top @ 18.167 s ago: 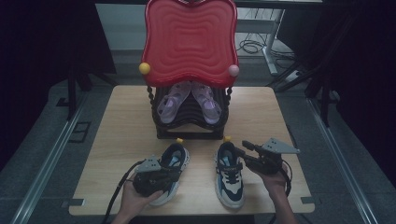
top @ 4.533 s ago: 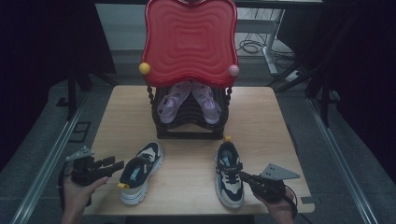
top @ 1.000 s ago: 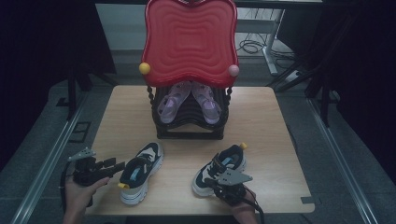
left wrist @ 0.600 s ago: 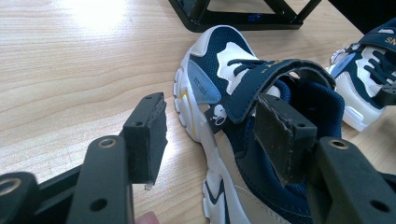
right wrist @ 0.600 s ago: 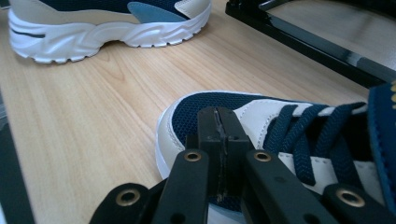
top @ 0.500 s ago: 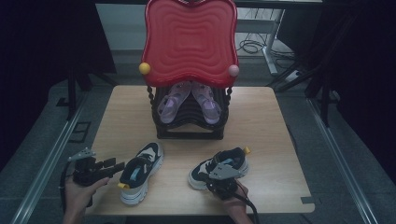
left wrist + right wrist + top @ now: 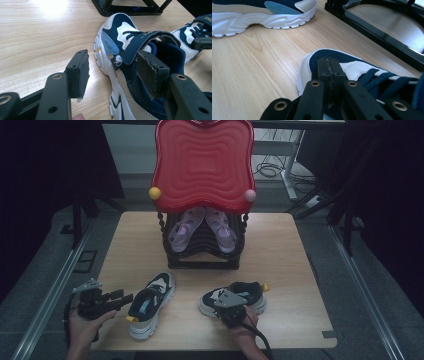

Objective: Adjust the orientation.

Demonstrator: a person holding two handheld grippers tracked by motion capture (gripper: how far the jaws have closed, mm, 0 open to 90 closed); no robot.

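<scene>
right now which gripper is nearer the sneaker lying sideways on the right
Right. The right gripper sits over the sideways sneaker, shut. The left gripper is off by the table's left edge, open beside the other sneaker.

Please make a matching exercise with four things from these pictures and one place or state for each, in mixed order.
Column 1:
1. left claw
2. right claw
3. pair of lilac sandals
4. big wavy red plastic tray

Column 2:
a. standing upright on top of the black rack
b. jaws closed, above the right navy-and-white sneaker
c. jaws open, at the left navy-and-white sneaker
d. leaning on the rack's shelf

Pairs: 1-c, 2-b, 3-d, 4-a
</scene>
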